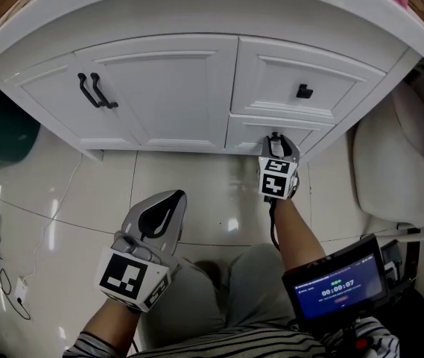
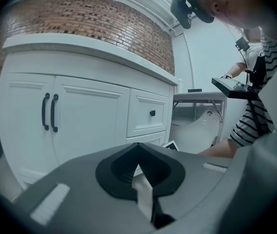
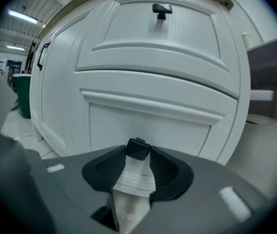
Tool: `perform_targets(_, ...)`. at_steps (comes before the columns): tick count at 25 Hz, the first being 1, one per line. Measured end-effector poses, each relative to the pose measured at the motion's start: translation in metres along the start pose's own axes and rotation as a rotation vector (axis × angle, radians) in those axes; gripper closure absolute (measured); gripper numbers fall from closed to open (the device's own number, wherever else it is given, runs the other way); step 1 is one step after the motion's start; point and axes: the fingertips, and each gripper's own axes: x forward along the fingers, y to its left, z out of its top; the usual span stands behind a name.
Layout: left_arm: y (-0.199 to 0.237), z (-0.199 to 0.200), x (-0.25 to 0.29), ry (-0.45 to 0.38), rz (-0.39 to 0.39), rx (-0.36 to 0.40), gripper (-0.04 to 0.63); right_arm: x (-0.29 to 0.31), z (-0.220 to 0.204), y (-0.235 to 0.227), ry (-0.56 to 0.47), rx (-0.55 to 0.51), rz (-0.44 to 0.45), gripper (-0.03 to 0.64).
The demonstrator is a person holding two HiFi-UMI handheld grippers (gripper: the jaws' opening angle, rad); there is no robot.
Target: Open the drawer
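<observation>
Two grippers in play: nearest, the left gripper (image 1: 176, 197) hangs over the tiled floor (image 1: 85, 192), jaws pinched together on nothing. Further out, the right gripper (image 1: 275, 139) is clamped on the black knob (image 3: 138, 149) of the lower drawer (image 1: 245, 132), and that drawer sits shut, flush at the right of the white vanity cabinet (image 1: 159, 88).

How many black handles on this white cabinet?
4: two black bar pulls on the doors, one black knob on the upper drawer, one on the lower drawer inside the right claw.

Two drawers (image 1: 286, 71) (image 1: 247, 133), two knobs (image 1: 305, 91) (image 3: 138, 149), two cabinet doors (image 1: 55, 104) (image 1: 168, 88), two grippers (image 1: 165, 203) (image 1: 275, 140)
</observation>
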Motion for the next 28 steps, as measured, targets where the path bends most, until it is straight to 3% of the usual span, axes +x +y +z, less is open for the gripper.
perform_targets(9,-0.002,0.008,-0.001,-0.033,0.018,0.019,0.580,-0.015,-0.005,0.004,0.038,0.004,0.053,0.477)
perform_targets(21,-0.025,0.031,-0.012,-0.087,0.011,0.034,0.580,-0.097,-0.041,0.017,0.077,-0.090,0.154,0.480)
perform_targets(28,-0.041,0.037,-0.020,-0.103,0.016,0.043,0.580,-0.141,-0.061,0.024,0.099,-0.088,0.188,0.483)
